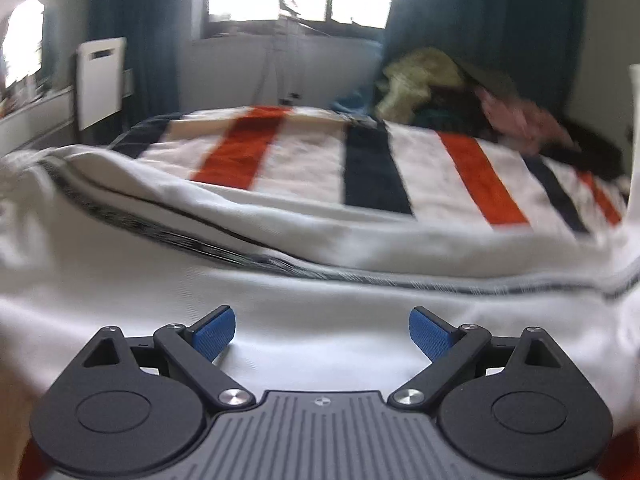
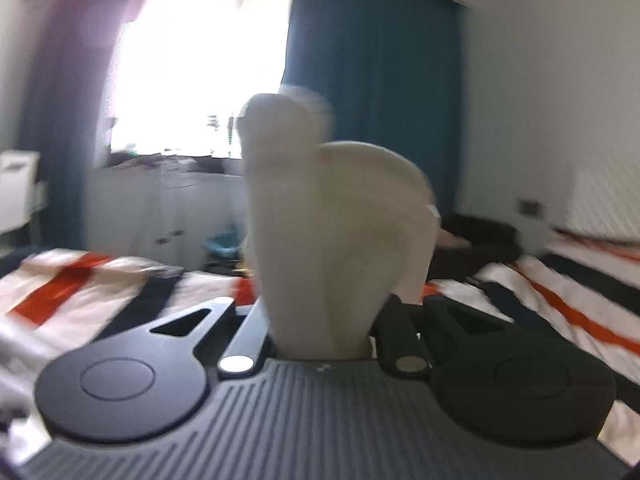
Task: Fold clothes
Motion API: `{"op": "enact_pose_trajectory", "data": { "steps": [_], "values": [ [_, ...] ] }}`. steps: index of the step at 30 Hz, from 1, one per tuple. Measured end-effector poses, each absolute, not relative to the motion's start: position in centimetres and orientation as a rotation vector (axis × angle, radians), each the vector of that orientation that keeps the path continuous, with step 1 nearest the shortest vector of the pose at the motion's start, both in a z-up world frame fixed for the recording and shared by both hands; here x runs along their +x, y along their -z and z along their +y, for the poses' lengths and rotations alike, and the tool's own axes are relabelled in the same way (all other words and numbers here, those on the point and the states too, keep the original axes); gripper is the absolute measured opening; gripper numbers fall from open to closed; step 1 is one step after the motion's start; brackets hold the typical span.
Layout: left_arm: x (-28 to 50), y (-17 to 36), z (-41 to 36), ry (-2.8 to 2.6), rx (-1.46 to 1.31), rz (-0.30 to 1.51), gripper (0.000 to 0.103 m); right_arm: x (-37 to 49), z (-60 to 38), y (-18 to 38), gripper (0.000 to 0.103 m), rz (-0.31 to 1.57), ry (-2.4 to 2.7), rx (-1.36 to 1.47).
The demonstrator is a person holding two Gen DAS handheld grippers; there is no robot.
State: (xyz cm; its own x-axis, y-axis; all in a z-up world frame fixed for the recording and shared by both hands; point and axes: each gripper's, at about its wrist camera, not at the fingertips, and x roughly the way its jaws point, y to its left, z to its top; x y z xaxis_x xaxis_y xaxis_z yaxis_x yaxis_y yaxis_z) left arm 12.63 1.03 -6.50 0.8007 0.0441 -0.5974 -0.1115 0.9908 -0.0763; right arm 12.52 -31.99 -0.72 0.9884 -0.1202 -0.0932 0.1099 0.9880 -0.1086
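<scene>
A white garment with a thin dark stripe lies spread on the bed in the left wrist view. My left gripper hovers over it, open, with nothing between its blue pads. In the right wrist view my right gripper is shut on a bunched fold of white cloth, which stands up between the jaws and hides the fingertips. That view is blurred by motion.
The bed carries a white cover with orange and dark stripes. A heap of mixed clothes sits at its far right. Blue curtains frame a bright window. A white radiator stands at the left.
</scene>
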Motion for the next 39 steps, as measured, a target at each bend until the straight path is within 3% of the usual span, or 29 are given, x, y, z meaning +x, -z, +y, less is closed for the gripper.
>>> {"op": "enact_pose_trajectory", "data": {
  "steps": [4, 9, 17, 22, 25, 26, 28, 29, 32, 39],
  "values": [
    [11.7, 5.2, 4.7, -0.146, -0.296, 0.606, 0.095, 12.1, -23.8, 4.9, 0.012, 0.170, -0.035, -0.225],
    [11.4, 5.5, 6.7, -0.157, -0.414, 0.625, 0.095, 13.1, -16.8, 12.9, 0.013, 0.421, -0.182, -0.435],
    [11.6, 5.7, 7.0, -0.095, -0.485, 0.587, 0.095, 11.1, -16.5, 11.0, 0.014, 0.312, -0.210, -0.384],
    [11.6, 5.9, 7.2, -0.073, -0.502, 0.571, 0.094, 11.6, -16.3, 11.0, 0.016, 0.374, -0.264, -0.305],
    [11.3, 5.6, 7.2, -0.074, -0.489, 0.557, 0.094, 11.5, -17.2, 10.0, 0.029, 0.436, -0.285, -0.225],
    [11.2, 5.5, 7.2, -0.073, -0.482, 0.552, 0.094, 11.4, -17.6, 9.5, 0.045, 0.469, -0.309, -0.187],
    [10.8, 5.2, 7.1, -0.078, -0.466, 0.543, 0.094, 10.4, -18.0, 9.1, 0.065, 0.516, -0.357, -0.135],
    [10.5, 5.1, 7.1, -0.079, -0.457, 0.539, 0.094, 9.6, -18.4, 8.7, 0.070, 0.536, -0.381, -0.115],
    [9.7, 4.6, 6.9, -0.066, -0.431, 0.527, 0.094, 7.5, -19.6, 7.5, 0.076, 0.590, -0.435, -0.053],
    [7.0, 3.7, 4.7, 0.087, -0.355, 0.516, 0.091, 4.1, -25.8, 4.6, 0.077, 0.629, -0.364, 0.172]
  ]
}}
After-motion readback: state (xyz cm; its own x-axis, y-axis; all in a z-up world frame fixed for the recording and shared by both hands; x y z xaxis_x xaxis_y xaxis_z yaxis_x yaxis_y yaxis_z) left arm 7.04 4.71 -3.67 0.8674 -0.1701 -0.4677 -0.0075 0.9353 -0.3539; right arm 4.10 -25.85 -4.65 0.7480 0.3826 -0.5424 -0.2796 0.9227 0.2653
